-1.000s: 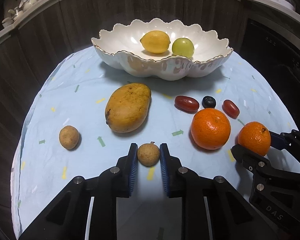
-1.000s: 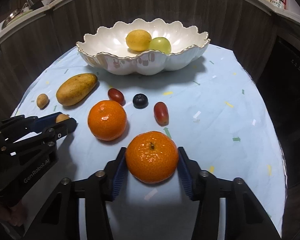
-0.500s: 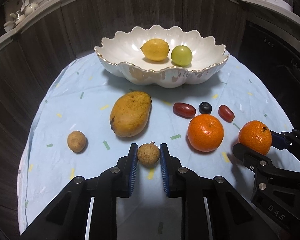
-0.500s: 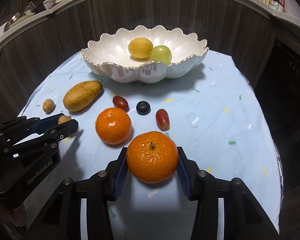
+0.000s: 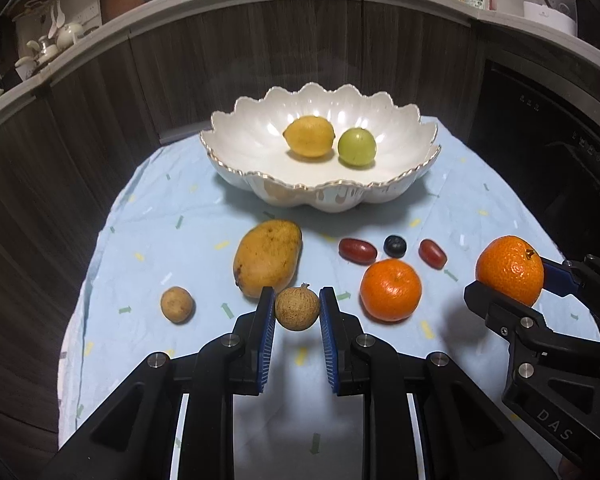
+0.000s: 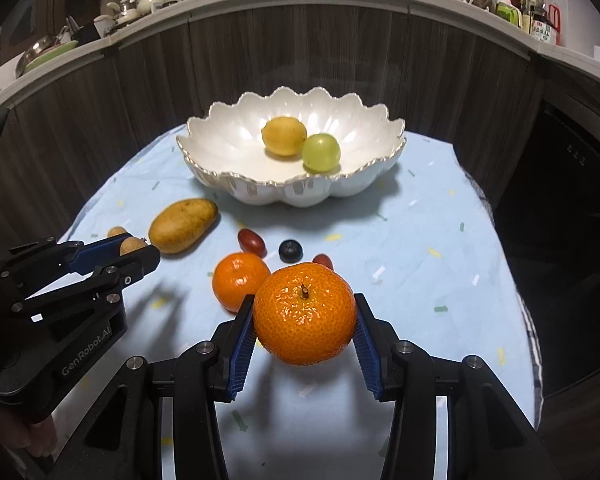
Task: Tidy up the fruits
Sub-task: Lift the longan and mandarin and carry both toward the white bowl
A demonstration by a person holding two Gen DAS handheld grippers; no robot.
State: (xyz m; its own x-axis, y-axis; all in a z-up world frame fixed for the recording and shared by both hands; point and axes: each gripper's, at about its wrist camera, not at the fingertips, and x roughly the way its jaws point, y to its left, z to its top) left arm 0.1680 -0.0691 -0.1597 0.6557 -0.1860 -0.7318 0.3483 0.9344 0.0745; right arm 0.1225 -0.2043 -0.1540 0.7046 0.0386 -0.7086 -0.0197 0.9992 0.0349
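While both grippers are lifted off the cloth (image 5: pixel 148 216):
left gripper (image 5: pixel 297 316): clamped on small brown fruit (image 5: pixel 297 309)
right gripper (image 6: pixel 305 322): clamped on tangerine (image 6: pixel 305 318)
bowl (image 5: pixel 324 196): far side, holds lemon (image 5: pixel 309 136), green fruit (image 5: pixel 357 147)
between grippers and bowl: mango (image 5: pixel 267 262), second tangerine (image 5: pixel 391 290), two red grapes (image 5: pixel 357 249), blueberry (image 5: pixel 395 245)
left on cloth: another brown fruit (image 5: pixel 176 304)
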